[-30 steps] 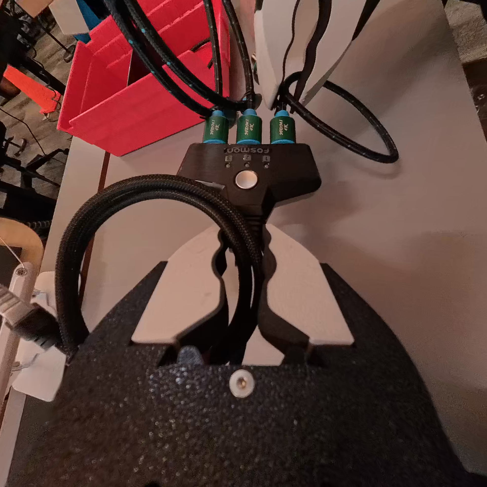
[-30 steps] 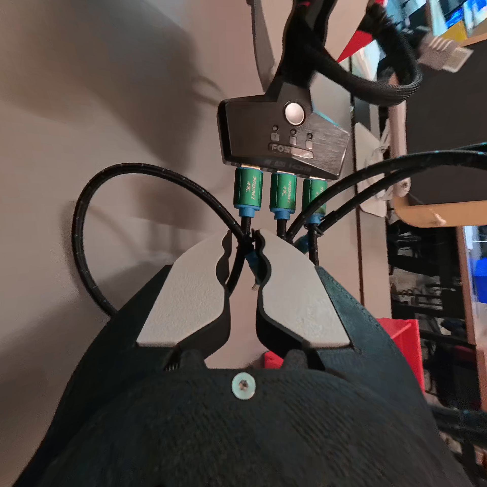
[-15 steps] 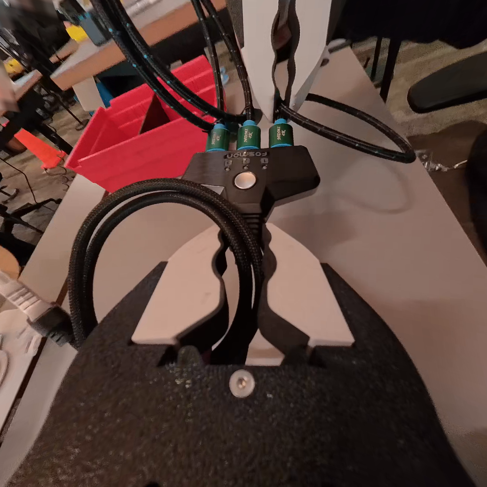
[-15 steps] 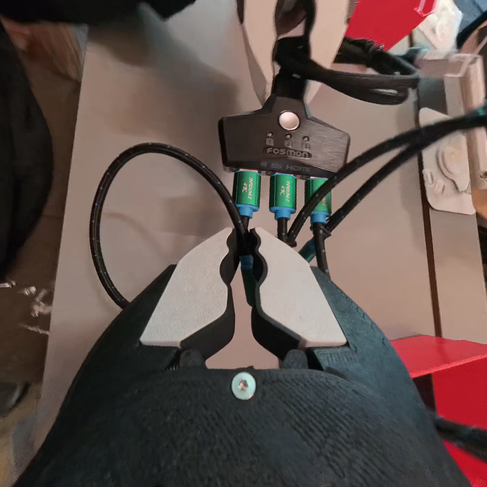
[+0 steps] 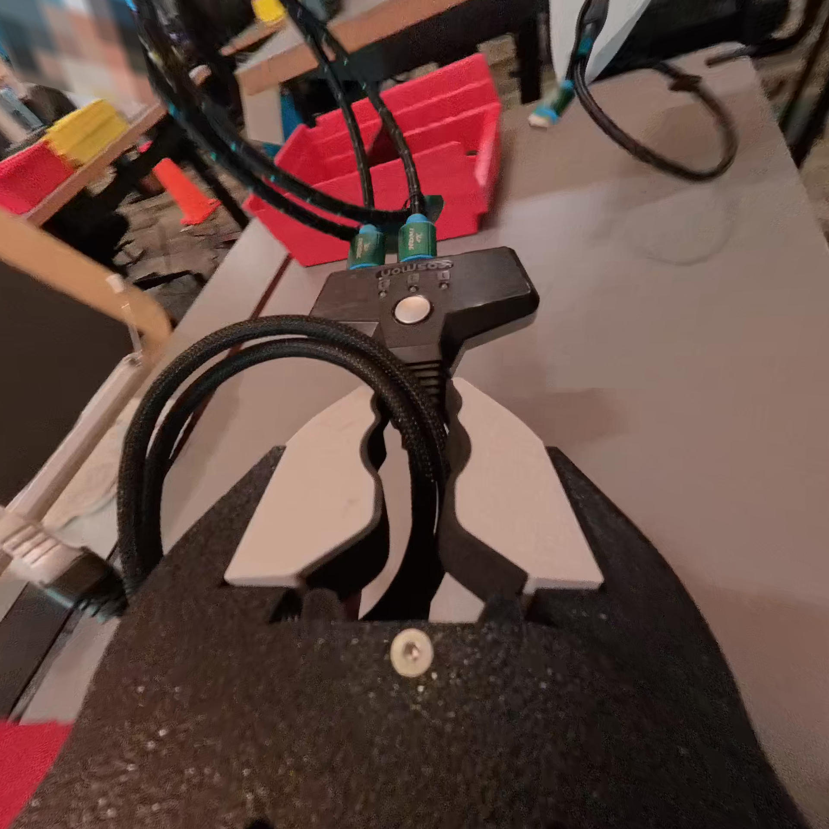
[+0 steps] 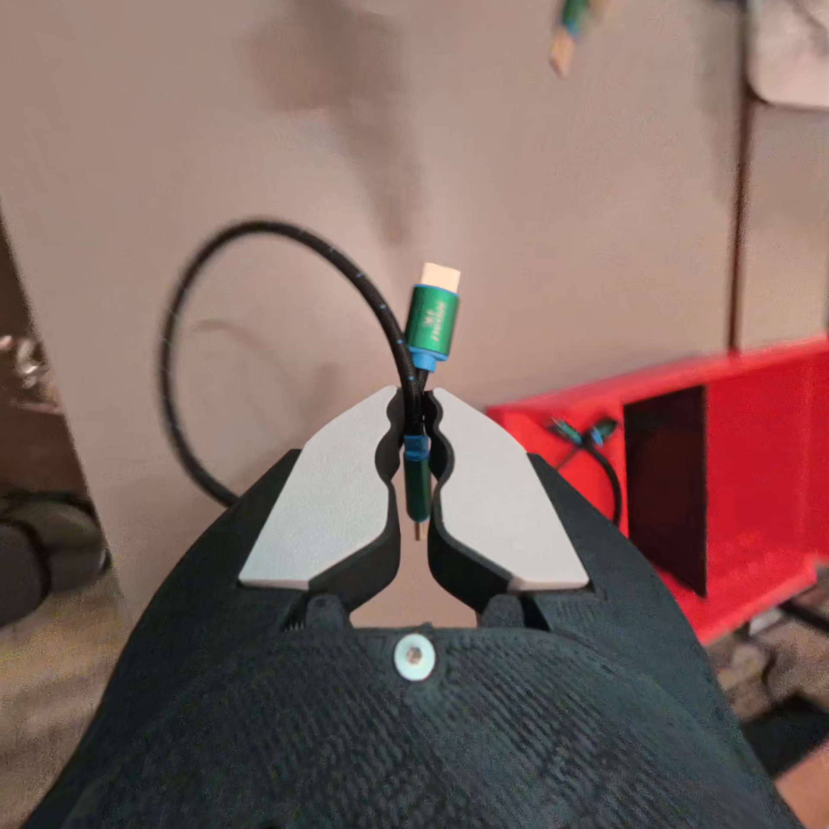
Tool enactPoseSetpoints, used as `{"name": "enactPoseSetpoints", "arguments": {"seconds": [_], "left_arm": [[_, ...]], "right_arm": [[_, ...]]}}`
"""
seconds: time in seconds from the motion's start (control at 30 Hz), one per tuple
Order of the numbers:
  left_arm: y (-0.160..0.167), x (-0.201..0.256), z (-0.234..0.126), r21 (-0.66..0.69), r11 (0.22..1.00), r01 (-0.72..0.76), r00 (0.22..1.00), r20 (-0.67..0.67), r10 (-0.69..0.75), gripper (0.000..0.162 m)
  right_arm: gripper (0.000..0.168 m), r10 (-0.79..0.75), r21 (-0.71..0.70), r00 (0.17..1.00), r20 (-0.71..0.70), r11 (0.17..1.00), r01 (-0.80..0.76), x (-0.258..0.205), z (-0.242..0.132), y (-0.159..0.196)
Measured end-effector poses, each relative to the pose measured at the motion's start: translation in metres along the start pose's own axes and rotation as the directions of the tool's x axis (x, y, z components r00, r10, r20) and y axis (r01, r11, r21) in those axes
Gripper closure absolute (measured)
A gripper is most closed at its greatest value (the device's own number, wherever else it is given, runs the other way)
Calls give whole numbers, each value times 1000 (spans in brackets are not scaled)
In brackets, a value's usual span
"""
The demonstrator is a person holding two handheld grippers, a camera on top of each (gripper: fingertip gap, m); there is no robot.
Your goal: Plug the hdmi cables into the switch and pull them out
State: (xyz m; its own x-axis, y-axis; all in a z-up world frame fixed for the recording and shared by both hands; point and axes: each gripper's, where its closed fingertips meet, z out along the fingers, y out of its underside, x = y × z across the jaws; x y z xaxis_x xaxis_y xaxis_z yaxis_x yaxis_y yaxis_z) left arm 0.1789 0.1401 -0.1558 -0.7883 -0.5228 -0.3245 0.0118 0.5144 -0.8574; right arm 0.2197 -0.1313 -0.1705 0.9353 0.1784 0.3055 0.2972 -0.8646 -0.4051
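The black HDMI switch (image 5: 421,296) lies on the grey table (image 5: 628,381). My left gripper (image 5: 415,394) is shut on the switch's thick black braided cable (image 5: 269,332), just behind the switch body. Two green HDMI plugs (image 5: 390,244) sit in its left and middle ports; the right port is empty. My right gripper (image 6: 412,394) is shut on a thin braided HDMI cable (image 6: 251,242). That cable's green plug (image 6: 433,323) stands free just past the fingertips, and a second green plug (image 6: 415,480) sits between the fingers. The right gripper also shows in the left wrist view (image 5: 583,40), far from the switch.
A red bin (image 5: 403,148) stands on the table behind the switch, also in the right wrist view (image 6: 673,471), with cable ends inside. Thick black cables (image 5: 251,179) hang over it. A wooden chair arm (image 5: 89,287) is at the left. Table edges lie left and right.
The right gripper has pulled the right-hand green plug out of the switch and moved away with it. The left gripper still holds the switch's cable; the switch has tilted slightly.
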Motion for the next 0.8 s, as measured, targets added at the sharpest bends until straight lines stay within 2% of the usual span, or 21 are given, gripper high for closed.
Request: {"name": "enactPoseSetpoints", "arguments": {"seconds": [0.03, 0.1, 0.17, 0.23, 0.33, 0.4, 0.53, 0.7, 0.77, 0.8], "left_arm": [[1, -8, -7, 7, 1000, 29, 999, 34, -29, 140], [-1, -18, -14, 29, 997, 66, 994, 84, -69, 140], [-7, -22, -17, 61, 993, 99, 990, 98, -104, 140], [-10, -26, -18, 84, 989, 120, 985, 118, -129, 140], [-11, -28, -17, 100, 986, 136, 981, 126, -149, 140], [-11, -27, -15, 101, 985, 139, 981, 124, -151, 140], [-15, -24, -13, 91, 988, 122, 984, 122, -133, 140], [-17, -23, -13, 92, 990, 111, 986, 115, -121, 140], [-16, -23, -13, 93, 989, 117, 985, 115, -127, 140], [-16, -23, -13, 92, 989, 118, 985, 116, -128, 140]], "right_arm": [[160, 61, 36, 994, -95, 998, -58, 21, -14, 10], [159, 192, 75, 948, -252, 981, -179, 64, -39, 38], [159, 312, 127, 868, -387, 950, -286, 102, -56, 65], [159, 458, 254, 735, -499, 889, -382, 136, -68, 84], [159, 635, 392, 524, -567, 768, -506, 170, -67, 116], [160, 677, 400, 436, -593, 717, -571, 182, -53, 137], [159, 705, 298, 441, -556, 664, -686, 180, 4, 158], [155, 681, 155, 477, -556, 649, -745, 169, 42, 177], [121, 696, 167, 486, -529, 647, -744, 168, 43, 174], [113, 699, 186, 489, -521, 652, -735, 169, 37, 171]]}}
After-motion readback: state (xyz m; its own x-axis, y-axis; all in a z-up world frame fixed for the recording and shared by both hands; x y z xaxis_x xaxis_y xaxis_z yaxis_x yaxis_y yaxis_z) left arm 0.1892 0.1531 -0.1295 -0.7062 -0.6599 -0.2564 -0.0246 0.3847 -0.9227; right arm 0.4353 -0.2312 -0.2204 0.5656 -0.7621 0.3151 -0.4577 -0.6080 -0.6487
